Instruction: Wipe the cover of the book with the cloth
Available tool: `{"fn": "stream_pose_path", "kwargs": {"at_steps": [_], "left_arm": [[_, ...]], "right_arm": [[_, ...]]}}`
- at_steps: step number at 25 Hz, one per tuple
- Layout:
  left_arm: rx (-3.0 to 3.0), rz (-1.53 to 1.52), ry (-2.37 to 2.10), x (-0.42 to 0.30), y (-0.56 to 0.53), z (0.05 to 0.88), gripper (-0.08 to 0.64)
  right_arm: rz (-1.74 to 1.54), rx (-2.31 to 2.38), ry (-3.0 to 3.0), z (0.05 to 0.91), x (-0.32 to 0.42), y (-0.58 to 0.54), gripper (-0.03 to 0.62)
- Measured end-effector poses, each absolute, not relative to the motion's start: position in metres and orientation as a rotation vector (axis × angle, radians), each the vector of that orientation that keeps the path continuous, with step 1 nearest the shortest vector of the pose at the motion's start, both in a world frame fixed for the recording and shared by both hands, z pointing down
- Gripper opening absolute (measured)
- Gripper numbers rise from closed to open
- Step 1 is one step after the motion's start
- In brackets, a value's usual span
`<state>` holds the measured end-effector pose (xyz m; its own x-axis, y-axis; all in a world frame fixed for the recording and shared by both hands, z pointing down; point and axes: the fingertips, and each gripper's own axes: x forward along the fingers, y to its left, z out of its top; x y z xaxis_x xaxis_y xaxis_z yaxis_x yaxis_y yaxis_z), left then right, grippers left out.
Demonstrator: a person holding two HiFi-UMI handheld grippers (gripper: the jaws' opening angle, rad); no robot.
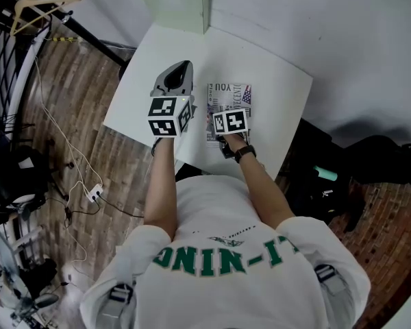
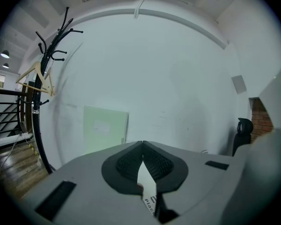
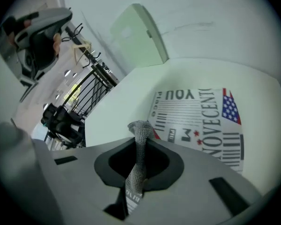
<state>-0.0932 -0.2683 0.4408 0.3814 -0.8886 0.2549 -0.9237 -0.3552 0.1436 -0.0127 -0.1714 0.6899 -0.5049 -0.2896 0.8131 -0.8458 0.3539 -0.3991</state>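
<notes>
Pinching a thin fold of cloth (image 3: 140, 132), the right gripper (image 3: 139, 149) sits over the book (image 3: 201, 121) on the table (image 3: 112, 116); the cloth could slip out; the left gripper (image 2: 143, 161), closed empty, leaves the book unpinned.

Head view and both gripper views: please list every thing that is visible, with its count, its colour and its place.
table: one, white, against the wall.
book: one, white cover with black print and a flag, flat on the table.
cloth: one, grey, pinched in the right gripper's jaws.
box: one, pale green, at the table's far edge.
coat rack: one, black, left of the table.
power strip: one, white, on the wooden floor.
left gripper: grey, jaws shut with nothing between them, left of the book.
right gripper: grey, shut on the cloth, over the book.
watch: one, black, right wrist.
</notes>
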Motion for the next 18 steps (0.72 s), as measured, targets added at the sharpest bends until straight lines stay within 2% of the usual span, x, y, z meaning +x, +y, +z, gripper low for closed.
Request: {"fn": "stream_pose_path", "kwargs": {"at_steps": [3, 8, 18], "left_arm": [[2.377, 0.195, -1.611, -0.098, -0.265, 0.440, 0.014], [2.374, 0.191, -1.618, -0.100, -0.263, 0.440, 0.014], [2.409, 0.170, -1.573, -0.088, -0.262, 0.434, 0.014]], "right_arm": [[0.978, 0.933, -1.988, 0.690, -0.035, -0.168, 0.038], [0.983, 0.967, -1.944, 0.701, -0.024, -0.166, 0.038], [1.166, 1.296, -1.812, 0.700, 0.109, -0.182, 0.038]]}}
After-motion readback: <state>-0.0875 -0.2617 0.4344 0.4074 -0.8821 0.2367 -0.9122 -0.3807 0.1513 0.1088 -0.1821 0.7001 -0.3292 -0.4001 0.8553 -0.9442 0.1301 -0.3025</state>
